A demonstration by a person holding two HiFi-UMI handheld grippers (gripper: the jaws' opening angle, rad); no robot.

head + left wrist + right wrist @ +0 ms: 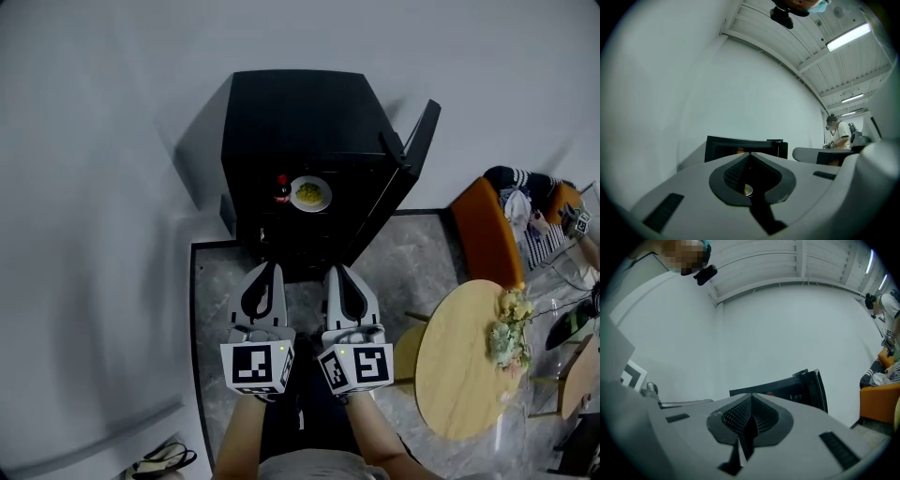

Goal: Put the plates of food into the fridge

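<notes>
Black fridge point(295, 122) open; door point(417, 145) right; plate point(310, 193) near front edge

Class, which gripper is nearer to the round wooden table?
Right. The right gripper sits just left of the round wooden table in the head view; the left gripper lies beyond it, farther left.

A mock home corner inside a lab or office hall; 1 small black fridge point(300, 131), 1 round wooden table point(455, 375), 1 orange chair point(487, 239); bare white walls point(94, 187); strip lights point(848, 36) on a slatted ceiling point(787, 258).
</notes>
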